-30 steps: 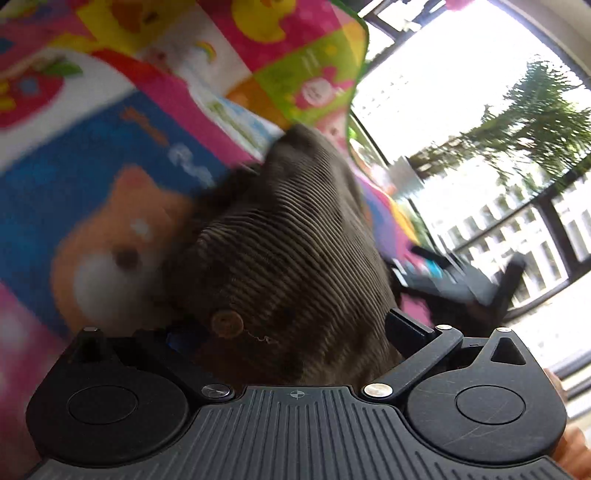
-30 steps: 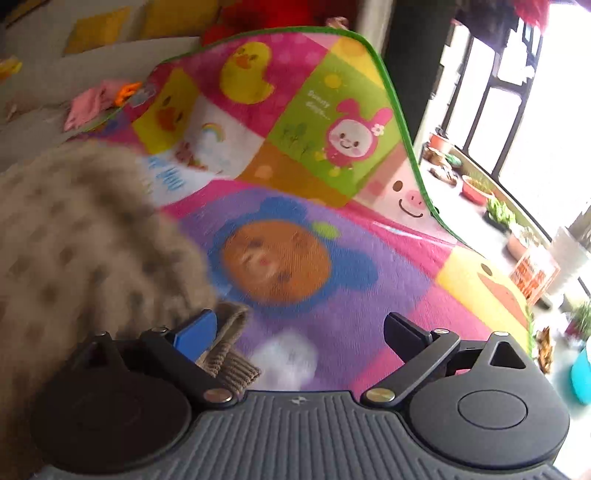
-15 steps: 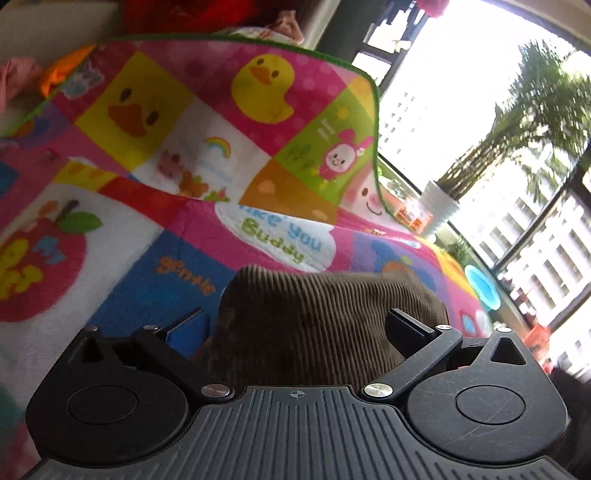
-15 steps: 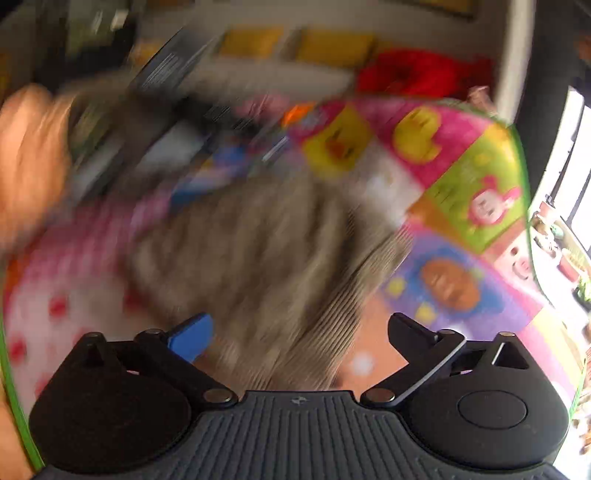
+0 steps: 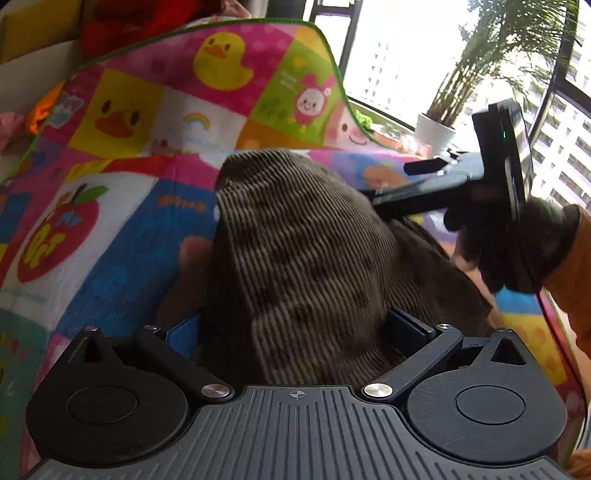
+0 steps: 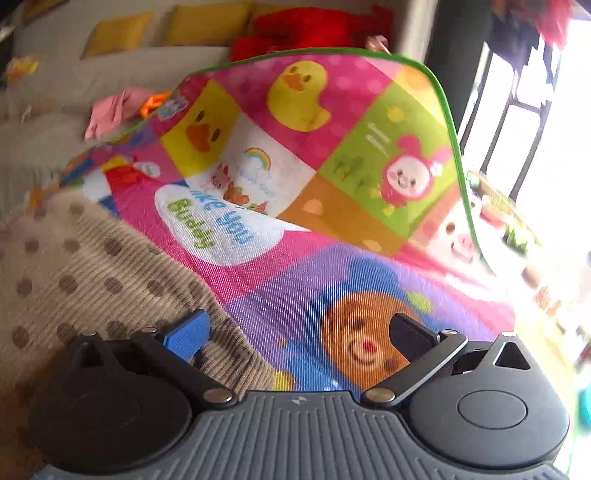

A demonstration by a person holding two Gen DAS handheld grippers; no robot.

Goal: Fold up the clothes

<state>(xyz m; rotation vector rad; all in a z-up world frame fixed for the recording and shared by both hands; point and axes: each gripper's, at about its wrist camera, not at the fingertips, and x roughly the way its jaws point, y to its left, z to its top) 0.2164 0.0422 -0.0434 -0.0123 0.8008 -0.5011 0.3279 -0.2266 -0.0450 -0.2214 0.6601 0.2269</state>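
Two grippers over cartoon play mat (image 6: 295,155). Brown corduroy garment (image 5: 295,258) heaped on mat, bunched between left gripper (image 5: 295,326) fingers, jaws wide, clamping unclear. Right gripper (image 6: 299,332) jaws spread wide, nothing pinched; garment edge by blue finger (image 6: 186,334). Mat far edge green-trimmed, bare mat ahead. Left view only: gloved hand (image 5: 517,251), potted plant (image 5: 436,129). Right view only: yellow cushions (image 6: 166,29)

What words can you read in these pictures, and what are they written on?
"...ke you Buddy": white speech bubble on the colourful play mat; its first letters are hidden by a fold.
Orange word on the mat's blue patch: too blurred to read.
Small writing on the green bunny square: too small to read.
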